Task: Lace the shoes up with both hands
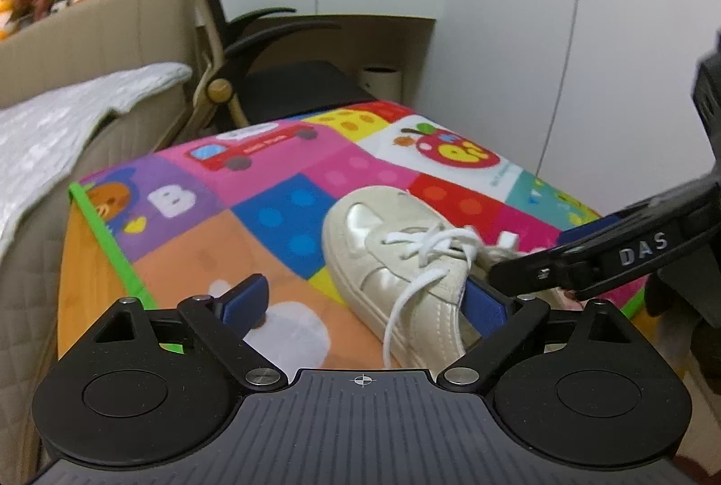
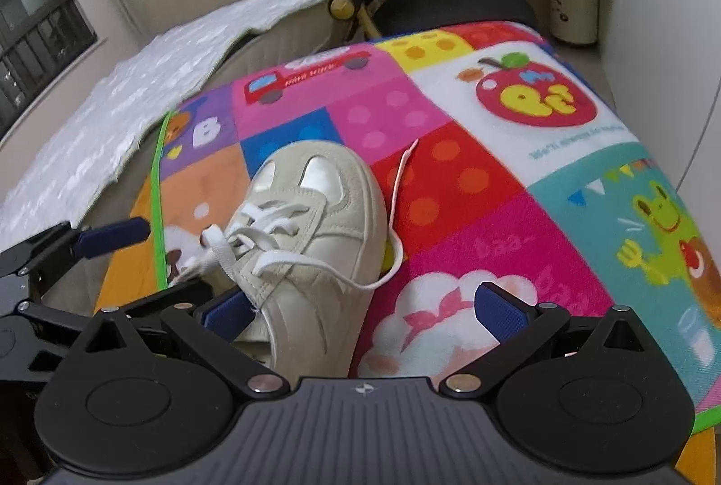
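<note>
My left gripper [image 1: 367,302]: jaws spread wide, gripping nothing.
Shoe [image 1: 401,260]: cream sneaker, toe pointing away, its side against my right blue pad [image 1: 484,311].
Lace [image 1: 408,305]: white, loosely crossed, one end trailing down the near side.
Right gripper [image 1: 522,275]: enters from the right, tip at the shoe's collar.
Mat [image 1: 279,192]: colourful patchwork under the shoe.

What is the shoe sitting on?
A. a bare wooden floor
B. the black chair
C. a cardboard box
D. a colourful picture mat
D: the shoe rests on the mat, with its bright squares, an apple and a red truck; the chair is behind the mat, apart from the shoe.
</note>
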A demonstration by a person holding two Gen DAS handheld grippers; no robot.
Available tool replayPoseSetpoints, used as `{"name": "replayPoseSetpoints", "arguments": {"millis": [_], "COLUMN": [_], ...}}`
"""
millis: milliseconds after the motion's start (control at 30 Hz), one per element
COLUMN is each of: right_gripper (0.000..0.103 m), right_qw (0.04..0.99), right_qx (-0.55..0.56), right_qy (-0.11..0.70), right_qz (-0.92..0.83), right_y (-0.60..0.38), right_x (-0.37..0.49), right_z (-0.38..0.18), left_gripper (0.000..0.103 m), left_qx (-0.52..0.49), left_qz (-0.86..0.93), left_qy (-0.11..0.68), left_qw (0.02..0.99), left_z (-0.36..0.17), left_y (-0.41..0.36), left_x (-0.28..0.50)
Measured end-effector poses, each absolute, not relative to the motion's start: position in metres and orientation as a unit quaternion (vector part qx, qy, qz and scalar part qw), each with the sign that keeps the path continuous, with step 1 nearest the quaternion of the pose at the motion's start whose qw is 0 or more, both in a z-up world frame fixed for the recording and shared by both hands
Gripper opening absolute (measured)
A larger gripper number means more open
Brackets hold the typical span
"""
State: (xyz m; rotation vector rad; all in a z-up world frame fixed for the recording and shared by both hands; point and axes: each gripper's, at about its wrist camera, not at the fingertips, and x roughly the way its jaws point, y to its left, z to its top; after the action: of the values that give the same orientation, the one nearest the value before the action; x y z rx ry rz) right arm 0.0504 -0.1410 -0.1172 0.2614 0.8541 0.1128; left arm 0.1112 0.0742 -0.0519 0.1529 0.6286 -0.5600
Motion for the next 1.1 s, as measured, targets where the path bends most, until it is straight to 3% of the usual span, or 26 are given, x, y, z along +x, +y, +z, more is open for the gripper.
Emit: {"name": "replayPoseSetpoints", "arguments": {"millis": [167, 833, 1100], "right_gripper": [0.103, 0.103, 0.103], "right_qw": [0.897, 0.904, 0.904], "right_qx": [0.151, 0.139, 0.189], "right_qy": [0.412, 0.399, 0.375], "right_qz": [0.06, 0.063, 0.078], "right_y": [-0.15, -0.148, -0.173], "right_x": [0.049, 0.043, 0.029], "right_z": [-0.12, -0.12, -0.114], "left_gripper": [0.098, 0.098, 0.093], "left_qx": [0.029, 0.04, -0.007], "left_qz": [-0.264, -0.243, -0.266], "left_qy": [0.327, 0.325, 0.3], "left_qw": [0.907, 0.913, 0.916], "left_z": [-0.054, -0.048, -0.043], "left_y": [0.091, 0.092, 0.127], "left_x": [0.119, 0.099, 0.075]}}
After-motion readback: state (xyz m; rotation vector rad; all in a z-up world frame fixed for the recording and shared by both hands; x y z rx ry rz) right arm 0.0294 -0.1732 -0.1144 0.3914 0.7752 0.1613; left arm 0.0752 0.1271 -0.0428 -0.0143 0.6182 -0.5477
